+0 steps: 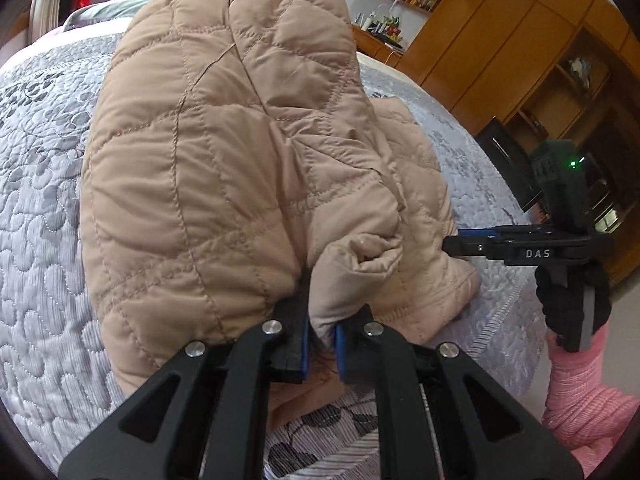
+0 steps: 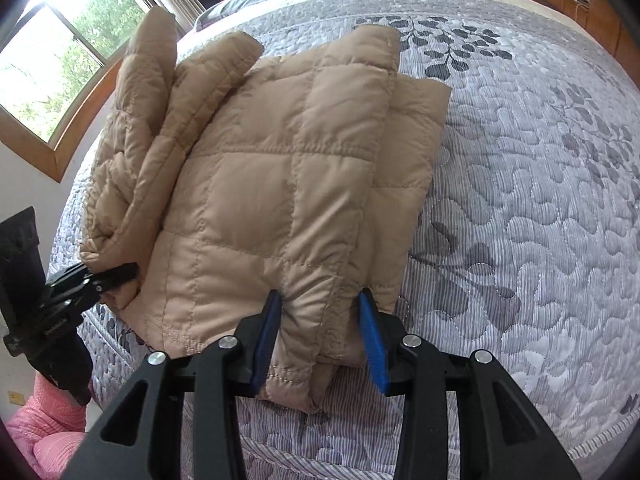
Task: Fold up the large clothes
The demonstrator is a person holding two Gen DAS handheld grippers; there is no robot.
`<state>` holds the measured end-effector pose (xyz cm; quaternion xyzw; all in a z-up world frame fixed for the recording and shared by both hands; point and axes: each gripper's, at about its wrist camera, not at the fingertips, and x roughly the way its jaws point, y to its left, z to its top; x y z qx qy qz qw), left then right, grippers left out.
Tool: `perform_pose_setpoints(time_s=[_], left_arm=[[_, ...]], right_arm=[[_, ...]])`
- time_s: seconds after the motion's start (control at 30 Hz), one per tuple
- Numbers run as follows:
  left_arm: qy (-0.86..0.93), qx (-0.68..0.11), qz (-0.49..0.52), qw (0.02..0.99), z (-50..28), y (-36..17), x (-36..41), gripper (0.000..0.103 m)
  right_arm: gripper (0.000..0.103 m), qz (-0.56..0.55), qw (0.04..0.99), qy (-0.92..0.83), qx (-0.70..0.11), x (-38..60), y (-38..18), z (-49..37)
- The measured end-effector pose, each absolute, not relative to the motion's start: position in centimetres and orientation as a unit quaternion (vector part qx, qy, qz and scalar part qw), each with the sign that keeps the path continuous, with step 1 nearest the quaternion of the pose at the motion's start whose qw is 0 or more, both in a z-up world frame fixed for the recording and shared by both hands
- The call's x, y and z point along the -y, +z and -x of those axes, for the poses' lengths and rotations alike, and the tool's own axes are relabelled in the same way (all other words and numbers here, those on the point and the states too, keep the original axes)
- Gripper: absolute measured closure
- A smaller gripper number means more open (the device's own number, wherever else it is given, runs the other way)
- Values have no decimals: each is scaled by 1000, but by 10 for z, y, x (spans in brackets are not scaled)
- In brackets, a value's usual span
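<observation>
Jacket (image 2: 280, 184) (tan, quilted) lies on a grey leaf-patterned bedspread (image 2: 520, 200) near a window (image 2: 60, 60), both grippers (image 1: 320, 320) (image 2: 316, 320) clenched on it.

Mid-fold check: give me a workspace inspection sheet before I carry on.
Surface: bedspread, grey quilted leaf pattern, covering the bed.
Job's things: beige quilted jacket, partly folded, one side lifted.
Clutter: nothing seen on the bed beside the jacket.
Grippers: left gripper shut on a jacket fold, raised; right gripper clamped across the jacket's thick near edge.
Cables: nothing seen near the work.
Surroundings: window on one side, wooden cabinets on the other; pink sleeve.
</observation>
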<state>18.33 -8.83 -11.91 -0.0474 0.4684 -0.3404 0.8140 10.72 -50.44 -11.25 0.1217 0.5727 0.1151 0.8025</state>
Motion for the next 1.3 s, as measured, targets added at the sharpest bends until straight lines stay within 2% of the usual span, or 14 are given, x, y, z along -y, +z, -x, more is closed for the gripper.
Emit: perform_pose_setpoints(time_s=[0.1,0.2,0.27,0.33,0.47,0.5,0.6,0.73,0.8,0.87,1.3], left_arm=[[-342,-473,54,811,-185,-115,86,95],[-341,-467,53,814,-179,-99,78,90],[-346,-467,54,812,-170,-87,73,78],[-361,-467,70,804,-163,-74,62,71],[-367,-456,99,804,-159,-49,34,65],[-351,-455,104,812,-164,-43,24,64],[-264,-442,87,853,-184,-35,6,63],[-177,-447,58,875,-216,-33,-5,53],[-144,-442,40,885,-229,-34,-8,49],[-142,-443,37,884,-235,-38,-1,41],[-137,-463,49,874,-261,-66,4,39]], right_arm=[[62,-121,802,113,-574,502,-113,-108],[62,-119,804,107,-573,500,-106,-108],[62,-114,812,99,-564,501,-96,-105],[56,-106,822,88,-552,502,-84,-103],[52,-101,839,97,-526,497,-54,-101],[48,-102,841,103,-522,493,-49,-101],[41,-105,843,123,-514,482,-31,-110],[28,-119,836,153,-514,459,-16,-123],[27,-132,825,169,-523,443,-13,-136],[23,-140,815,181,-533,430,-16,-148],[22,-168,764,199,-591,388,-54,-189]])
